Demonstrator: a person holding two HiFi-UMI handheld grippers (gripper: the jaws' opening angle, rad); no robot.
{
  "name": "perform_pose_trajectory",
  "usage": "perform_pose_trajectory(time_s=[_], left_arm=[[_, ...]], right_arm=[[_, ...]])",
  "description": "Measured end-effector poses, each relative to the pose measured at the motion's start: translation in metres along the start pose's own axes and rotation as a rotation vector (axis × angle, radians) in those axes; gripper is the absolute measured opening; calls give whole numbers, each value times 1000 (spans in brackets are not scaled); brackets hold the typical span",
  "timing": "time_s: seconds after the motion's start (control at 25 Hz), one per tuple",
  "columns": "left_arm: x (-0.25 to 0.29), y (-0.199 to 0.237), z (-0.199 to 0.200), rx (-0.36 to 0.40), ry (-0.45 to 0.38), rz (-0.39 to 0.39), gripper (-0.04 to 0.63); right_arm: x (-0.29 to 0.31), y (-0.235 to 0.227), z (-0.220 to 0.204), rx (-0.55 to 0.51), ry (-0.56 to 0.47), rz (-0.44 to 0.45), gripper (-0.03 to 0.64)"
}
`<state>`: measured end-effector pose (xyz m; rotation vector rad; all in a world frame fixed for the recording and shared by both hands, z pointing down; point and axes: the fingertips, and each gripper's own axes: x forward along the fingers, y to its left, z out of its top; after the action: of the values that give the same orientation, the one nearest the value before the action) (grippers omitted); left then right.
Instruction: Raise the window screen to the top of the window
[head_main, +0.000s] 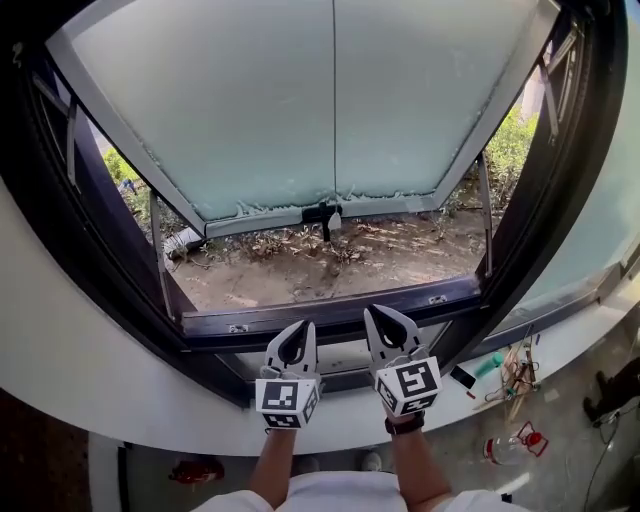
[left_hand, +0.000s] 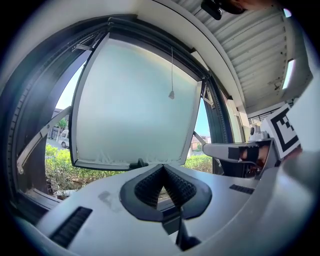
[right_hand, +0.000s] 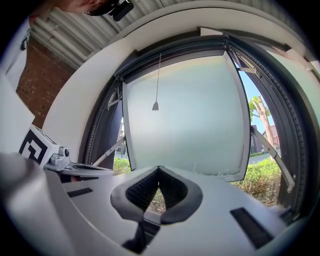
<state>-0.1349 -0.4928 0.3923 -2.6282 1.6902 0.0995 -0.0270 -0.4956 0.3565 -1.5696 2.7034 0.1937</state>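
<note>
**Two hand-held grippers before an open awning window**

Forearms: two, rising from the bottom edge of the head view, with a dark band on the right wrist (head_main: 404, 424).

Left gripper (head_main: 297, 330): grey, level, pointing at the lower frame rail. Its own view shows the ribbed pads (left_hand: 150, 186) clenched tip to tip (left_hand: 163, 168) with nothing between them.

Right gripper (head_main: 378, 318): just beside the left one and apart from it. Its jaws are likewise clenched (right_hand: 159, 169) and hold nothing.

Marker cubes: one on each gripper, left (head_main: 288, 400) and right (head_main: 409, 385). Print consists of square black-and-white patterns only, not letters.

Window frame (head_main: 330, 318): dark, set in a white wall (head_main: 90, 380).

Sash: frosted pane (head_main: 330, 100) in a grey border, swung outward at the bottom on metal stays (head_main: 487, 215), with a dark handle (head_main: 322, 213) at its lower edge.

Cord: thin, hanging from the top of the frame in front of the pane and ending in a small cone weight (right_hand: 155, 106).

Window screen: no view shows its mesh. Whether it sits in the dark top rail cannot be told.

Outside: bare ground (head_main: 330, 265) and green shrubs (head_main: 510, 145).

Floor, right: loose cables (head_main: 515, 375).
</note>
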Motion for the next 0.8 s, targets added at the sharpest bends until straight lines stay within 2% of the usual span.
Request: perform_pose_trajectory(time_s=[0.2,0.8], left_arm=[[-3,-7,4,20,-6,-8,2],[-10,-7,1,5,1,-7,2]], right_arm=[[-2,2,-12,54,23,16,2],[-3,13,-10,56,19,43,2]])
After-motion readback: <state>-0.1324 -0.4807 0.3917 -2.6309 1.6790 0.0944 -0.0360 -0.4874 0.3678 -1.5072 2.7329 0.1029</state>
